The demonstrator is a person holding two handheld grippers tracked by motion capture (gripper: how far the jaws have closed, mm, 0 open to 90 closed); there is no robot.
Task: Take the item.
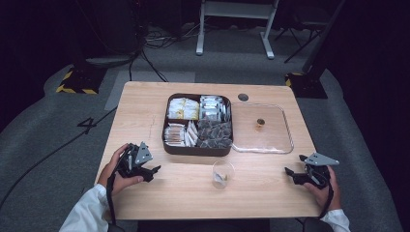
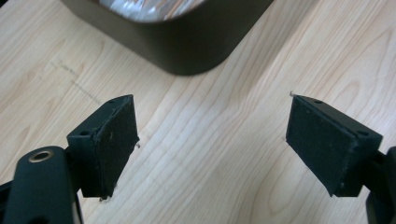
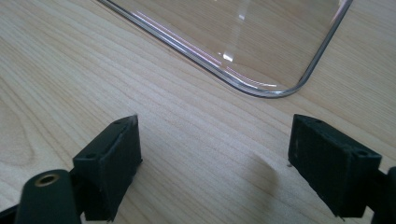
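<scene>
As lid (image 1: 263, 129) lies flat, long axis crosswise, hand-held grippers apart.

In the high view we see a bright wooden table (image 1: 145, 104) in the middle, lit from above, while the floor and the far room fall into darkness. This picture is soft and a little grainy. The clear lid (image 1: 262, 128) shows pale glare along its edges. In the left gripper view the dark tray (image 2: 187, 42) at the far side is out of focus, and the wood grain looks sharp. In the right gripper view we see pink-white reflections on the lid rim and soft shadows on the wood under the jaws.
</scene>
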